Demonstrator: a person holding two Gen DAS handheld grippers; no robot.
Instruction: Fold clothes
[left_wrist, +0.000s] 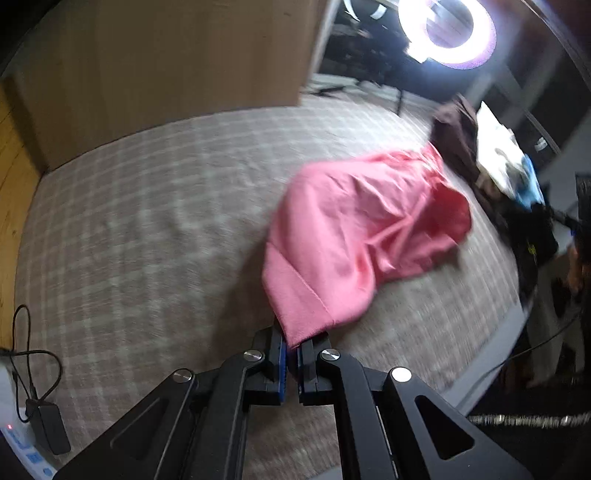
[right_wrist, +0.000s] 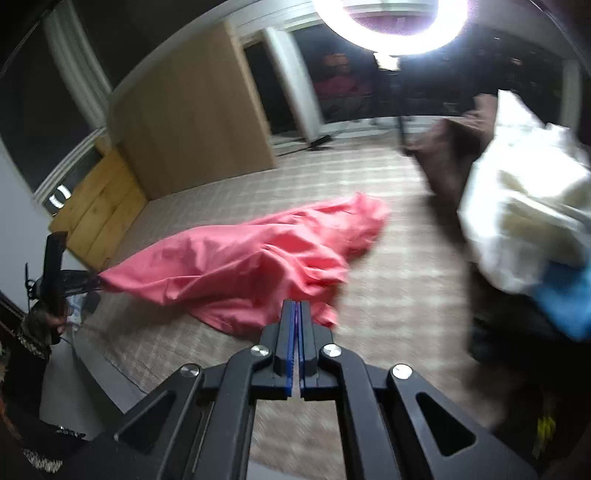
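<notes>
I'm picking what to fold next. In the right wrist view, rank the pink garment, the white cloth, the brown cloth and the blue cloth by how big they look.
1. pink garment
2. white cloth, though it is nearer the camera, so its true size is unsure
3. brown cloth, partly hidden
4. blue cloth, mostly hidden

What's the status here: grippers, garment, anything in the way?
Left hand-held gripper shut on pink garment edge. Right hand-held gripper shut, empty. Garment unfolded on bed. Clothes pile beside it.
</notes>
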